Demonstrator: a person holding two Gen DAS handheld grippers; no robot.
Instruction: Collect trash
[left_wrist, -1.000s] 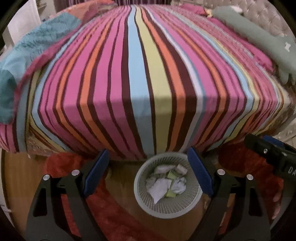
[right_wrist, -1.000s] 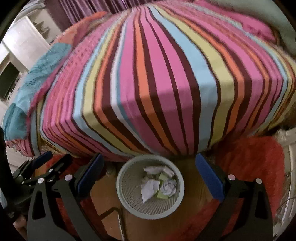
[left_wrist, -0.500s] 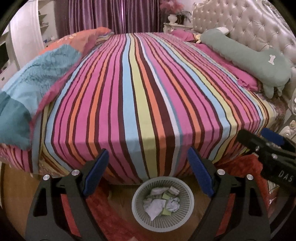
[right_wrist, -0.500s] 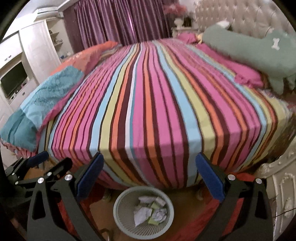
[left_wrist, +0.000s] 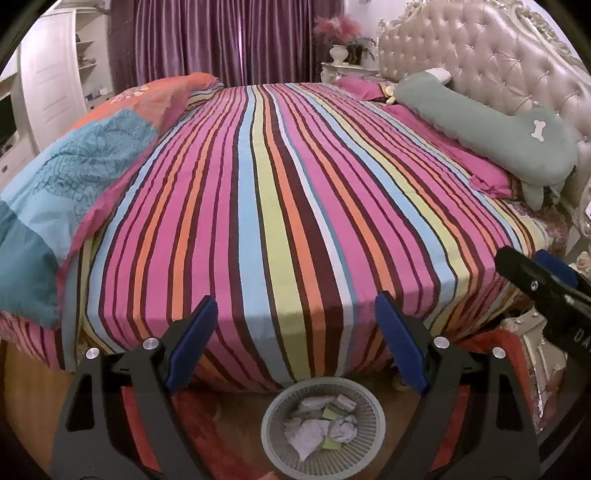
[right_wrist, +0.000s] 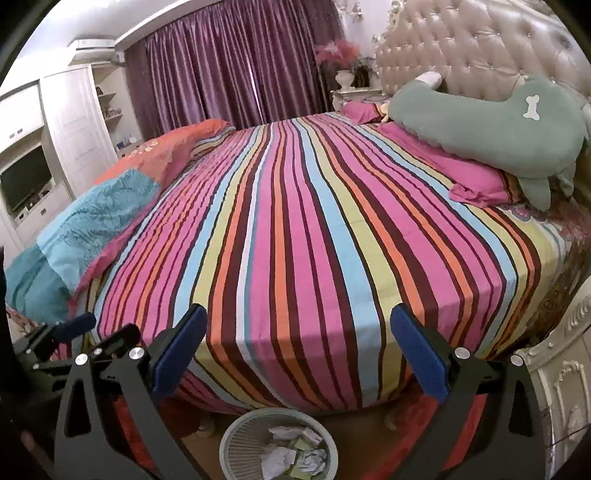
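Below, both claws (left_wrist: 295, 332) (right_wrist: 297, 341) agape over basket (left_wrist: 273, 435) holding crumpled trash (left_wrist: 317, 421).

Trash (left_wrist: 320, 421) in basket (left_wrist: 271, 439) before bed (left_wrist: 295, 206)

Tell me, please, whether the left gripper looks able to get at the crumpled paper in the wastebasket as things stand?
Probably yes. The left gripper has its jaws wide open and empty, and the crumpled paper lies uncovered in the open-topped wastebasket just below it, with nothing between them.

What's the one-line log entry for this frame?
left gripper open, empty | right gripper open, empty | wastebasket holds crumpled paper | striped bed bare
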